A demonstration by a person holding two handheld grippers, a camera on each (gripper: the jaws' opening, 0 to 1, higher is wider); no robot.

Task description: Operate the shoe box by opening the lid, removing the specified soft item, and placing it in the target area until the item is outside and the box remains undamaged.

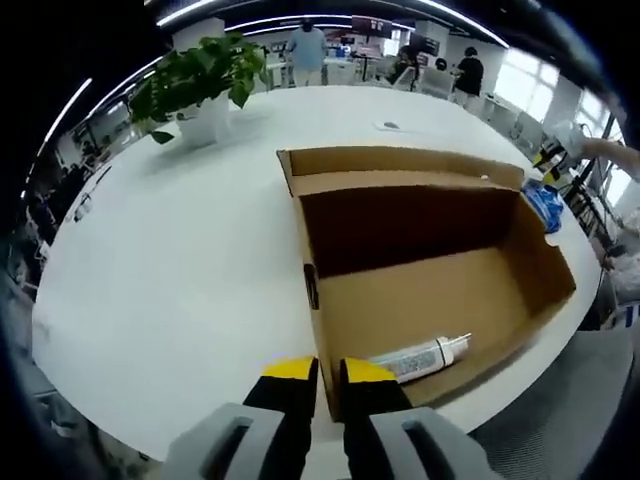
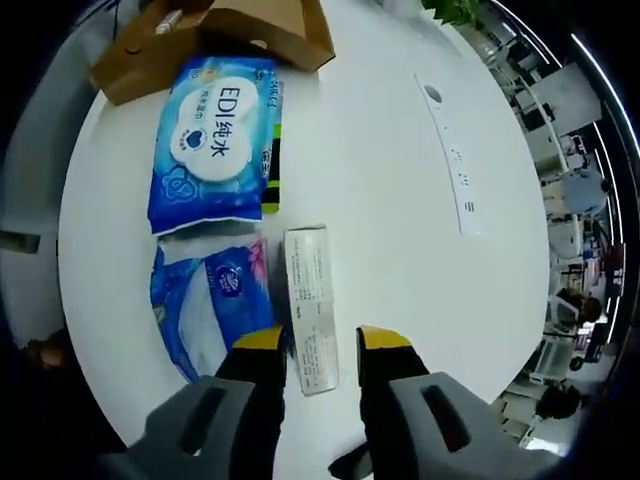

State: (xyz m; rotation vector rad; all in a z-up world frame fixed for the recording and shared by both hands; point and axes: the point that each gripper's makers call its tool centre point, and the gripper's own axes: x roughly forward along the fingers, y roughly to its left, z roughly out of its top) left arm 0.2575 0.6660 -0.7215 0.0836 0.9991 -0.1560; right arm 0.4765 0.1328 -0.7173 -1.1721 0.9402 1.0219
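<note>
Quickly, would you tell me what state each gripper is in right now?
Left gripper: shut on the near wall of the cardboard box.
Right gripper: open, jaws either side of the small white carton, not gripping it.

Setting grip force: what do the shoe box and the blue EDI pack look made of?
Shoe box: brown corrugated cardboard by the look, matte, with raw cut edges and folded flaps. Blue EDI pack: seemingly thin glossy plastic film, since it shows wrinkles and printed graphics; likely soft contents, though that is a guess.
</note>
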